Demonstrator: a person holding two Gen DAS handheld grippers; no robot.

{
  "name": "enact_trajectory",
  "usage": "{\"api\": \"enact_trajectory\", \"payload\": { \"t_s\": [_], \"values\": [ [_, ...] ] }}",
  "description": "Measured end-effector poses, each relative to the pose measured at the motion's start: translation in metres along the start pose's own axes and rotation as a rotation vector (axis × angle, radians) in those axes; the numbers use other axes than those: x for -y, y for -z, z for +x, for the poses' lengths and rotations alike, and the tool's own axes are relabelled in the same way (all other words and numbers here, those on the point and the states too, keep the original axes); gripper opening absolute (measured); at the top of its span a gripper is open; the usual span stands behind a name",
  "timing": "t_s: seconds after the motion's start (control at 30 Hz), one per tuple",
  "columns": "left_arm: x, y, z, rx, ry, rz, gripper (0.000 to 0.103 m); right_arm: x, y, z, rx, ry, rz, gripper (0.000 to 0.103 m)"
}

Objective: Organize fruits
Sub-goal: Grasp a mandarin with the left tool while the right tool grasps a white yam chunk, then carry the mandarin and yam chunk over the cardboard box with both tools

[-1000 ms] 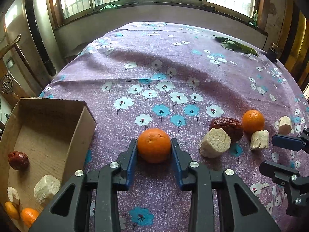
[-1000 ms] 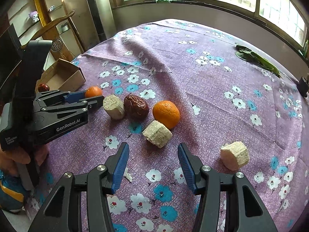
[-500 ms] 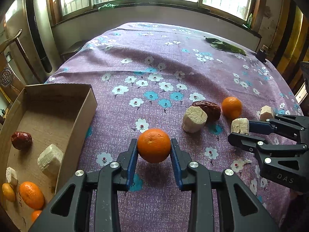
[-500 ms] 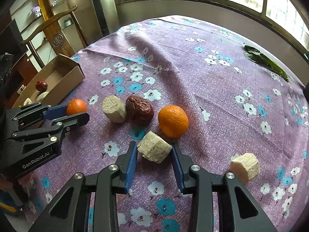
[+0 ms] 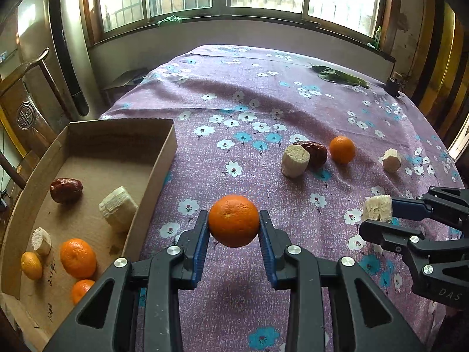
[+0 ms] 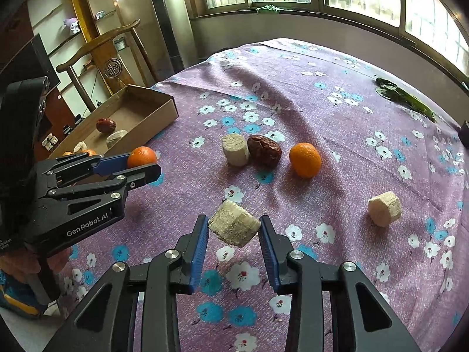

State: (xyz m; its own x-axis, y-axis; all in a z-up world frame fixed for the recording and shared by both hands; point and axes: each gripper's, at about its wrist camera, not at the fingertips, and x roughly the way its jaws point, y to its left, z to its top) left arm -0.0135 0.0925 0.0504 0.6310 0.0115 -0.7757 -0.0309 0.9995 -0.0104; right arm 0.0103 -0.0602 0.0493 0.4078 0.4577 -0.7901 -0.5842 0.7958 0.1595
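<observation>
Right now your left gripper [image 5: 233,228] is clamped on an orange [image 5: 233,220], pads pressed to both its sides, and it hangs clear of the cloth [image 5: 263,108] with its shadow on the fabric below. Your right gripper [image 6: 234,231] grips a pale chunk [image 6: 234,227], also off the cloth; its jaws have just closed in, and the chunk sits tilted between the blue pads. From the left camera you see that same chunk [image 5: 377,207] at the tip of the right gripper [image 5: 378,214], to the right of your orange.

To your left lies the box [image 5: 164,158], open-topped, on the cloth's edge. Inside it are a date [image 5: 66,190], a large pale chunk [image 5: 118,209], a small pale piece [image 5: 41,240] and three orange fruits in the near corner: a big one [image 5: 78,258], a yellower one [image 5: 31,265] and one partly cut off by your gripper's frame [image 5: 80,290].

On the cloth, farther out, a pale cylinder [image 6: 235,149] touches a loose date [image 6: 264,150], with a second orange [image 6: 305,159] just beside them. Another pale chunk [image 6: 384,209] sits well apart to the right. Near the far edge lies something green [image 6: 407,99], perhaps a leaf; the view there is too warped to be sure.
</observation>
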Motion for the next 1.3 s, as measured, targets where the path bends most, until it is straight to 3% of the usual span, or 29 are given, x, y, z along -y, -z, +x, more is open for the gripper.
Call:
{"api": "enact_trajectory", "payload": {
  "t_s": [0.67, 1.3],
  "values": [
    [-0.052, 0.026, -0.054, 0.089, -0.109, -0.05, 0.032, -0.074, -0.006, -0.007, 0.022, -0.039, -0.115, 0.038],
    [-0.099, 0.039, -0.068, 0.108, -0.179, -0.119, 0.032, -0.126, -0.026, 0.015, -0.007, -0.077, -0.225, 0.038]
  ]
}}
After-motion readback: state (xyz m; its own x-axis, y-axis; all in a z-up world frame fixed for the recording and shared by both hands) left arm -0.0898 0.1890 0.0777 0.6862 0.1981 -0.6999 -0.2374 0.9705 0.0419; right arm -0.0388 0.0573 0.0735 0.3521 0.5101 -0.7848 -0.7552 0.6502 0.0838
